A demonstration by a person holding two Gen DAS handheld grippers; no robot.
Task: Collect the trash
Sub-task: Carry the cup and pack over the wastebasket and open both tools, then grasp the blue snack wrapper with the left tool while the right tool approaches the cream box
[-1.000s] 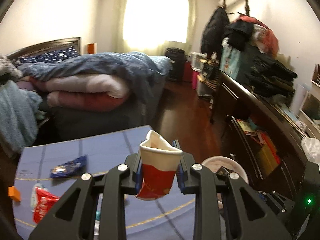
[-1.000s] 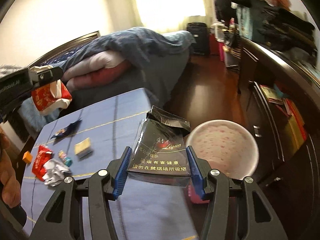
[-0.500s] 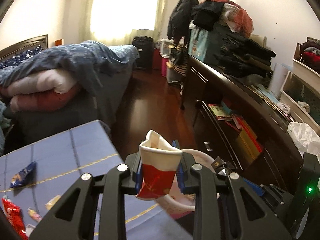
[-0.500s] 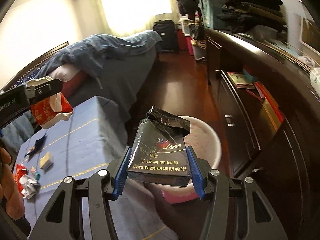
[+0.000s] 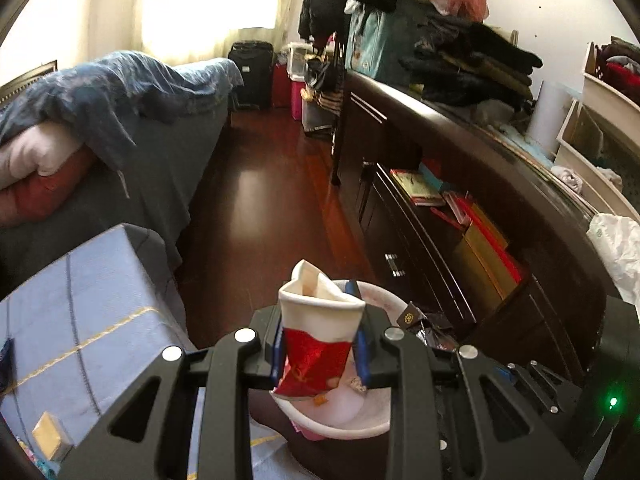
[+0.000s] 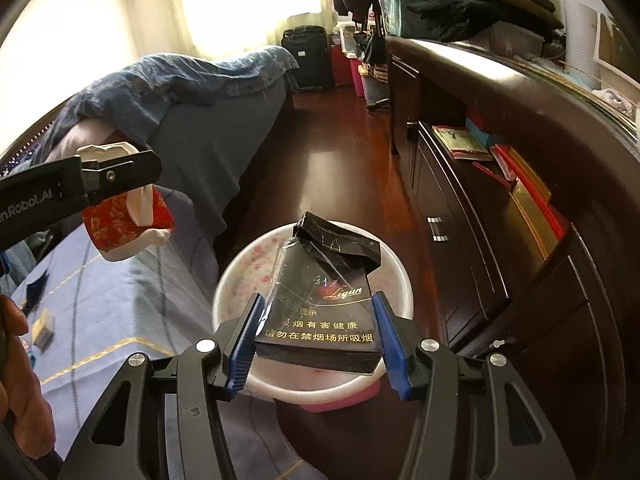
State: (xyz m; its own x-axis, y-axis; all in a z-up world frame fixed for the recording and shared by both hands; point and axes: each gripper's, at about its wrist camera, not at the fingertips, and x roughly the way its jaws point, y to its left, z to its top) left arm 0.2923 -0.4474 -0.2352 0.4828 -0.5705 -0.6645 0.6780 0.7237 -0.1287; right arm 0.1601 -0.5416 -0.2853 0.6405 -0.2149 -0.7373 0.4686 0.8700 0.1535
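Since a second ago both my views have swung off the blue-clothed table [image 5: 80,320] toward the floor: the white bin [image 6: 240,280] with the pink base was only a sliver at the right of the left view, now it sits directly under both tools. The red wrapper and the other scraps on the cloth have dropped out of frame. Grips unchanged.

Left gripper [image 5: 318,344]: jaws narrow, blue pads clamped on the crushed paper cup [image 5: 316,332], white rim up, red body squashed between them. Cup hangs over the near part of the bin. In the right view that same cup [image 6: 124,216] shows at left, above the table edge beside the bin.

Right gripper [image 6: 316,336]: jaws mid-width, pads pressing both sides of the black cigarette pack [image 6: 324,300], torn top flap up, gold print facing me. Pack is above the bin opening, not touching it as far as I can tell.

Count: one cup, one pack, one bin, two grippers. On the cloth I still see one small yellow block [image 5: 50,434] and one dark blue wrapper [image 6: 36,286]. A hand [image 6: 20,380] is at the left edge of the right view. A few small crumbs lie in the bin
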